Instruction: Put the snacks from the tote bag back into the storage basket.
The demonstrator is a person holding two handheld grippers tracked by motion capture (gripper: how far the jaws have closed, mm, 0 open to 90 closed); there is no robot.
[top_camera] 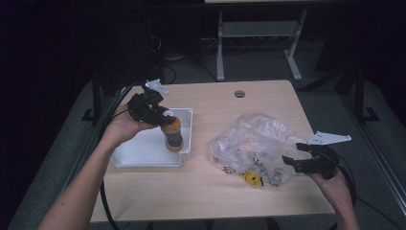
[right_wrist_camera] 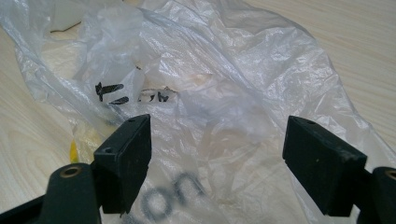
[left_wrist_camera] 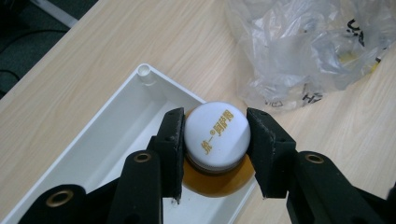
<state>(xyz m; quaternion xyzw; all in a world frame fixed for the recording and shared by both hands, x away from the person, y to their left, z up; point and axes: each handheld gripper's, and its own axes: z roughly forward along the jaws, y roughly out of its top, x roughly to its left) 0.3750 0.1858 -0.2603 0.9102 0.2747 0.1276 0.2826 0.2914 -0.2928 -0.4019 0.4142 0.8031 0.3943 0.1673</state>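
High view: the left tongs [top_camera: 165, 122] are clamping a small bottle [top_camera: 173, 135] of orange-amber liquid and holding it tilted over the right end of a white rectangular tray [top_camera: 143, 153]. The tray is sitting on the left half of the light wooden table [top_camera: 210, 196]. The bottle's base is pointing down toward the tray's right wall; whether it is touching the tray cannot be told from here. The right tongs [top_camera: 293, 163] are resting at the right edge of a crumpled clear plastic bag [top_camera: 253, 148], which is lying on the right half of the table, well apart from the tray. The bag is bearing dark print and a yellow patch near its front edge.

Left gripper view: looking straight down on the bottle [left_wrist_camera: 215, 140]. Its cap is white, round and ribbed at the rim, with gold lettering across the top; the amber body is bulging out wider beneath it. Both black pads of the left tongs [left_wrist_camera: 215, 144] are pressing on opposite sides of the cap. The bottle is hanging over the tray [left_wrist_camera: 116, 126] near its long wall, with the bag [left_wrist_camera: 308, 46] lying beyond on the table [left_wrist_camera: 140, 37].

Right gripper view: the right tongs [right_wrist_camera: 217, 149] are standing wide apart, with nothing pinched; the bag [right_wrist_camera: 210, 84] is spreading between and beyond the jaws, its film wrinkled and translucent
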